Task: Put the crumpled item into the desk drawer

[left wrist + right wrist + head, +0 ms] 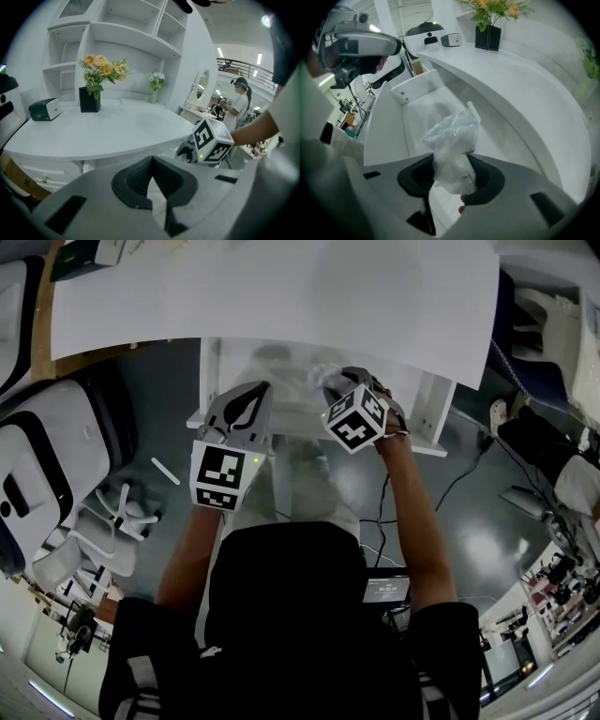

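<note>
**Holding Crumpled Bag Over Open Drawer**

Pinches a crumpled clear plastic bag (452, 145) between the dark ribbed pads of the right gripper (449, 177), jaws partly apart and pressed on the bag's lower end. Points that gripper steeply downward over the open white desk drawer (408, 91). Leaves the bag's loose, puffed bulk protruding past the jaw tips, above the drawer's pale interior. Cannot tell whether the bag touches the drawer floor.

Sets the left gripper (151, 161) with its jaws pressed together at the tips and nothing between them. Places it, in the head view, near the drawer's left front corner (246, 399), beside the right gripper (339, 382) and apart from the bag.

Shows the drawer pulled out from beneath the white desk top (281, 287). Carries, toward the back of that top, a black square vase (89, 99) of orange and yellow flowers, with a dark green box (44, 108) just beside it, both well apart from the drawer.
</note>
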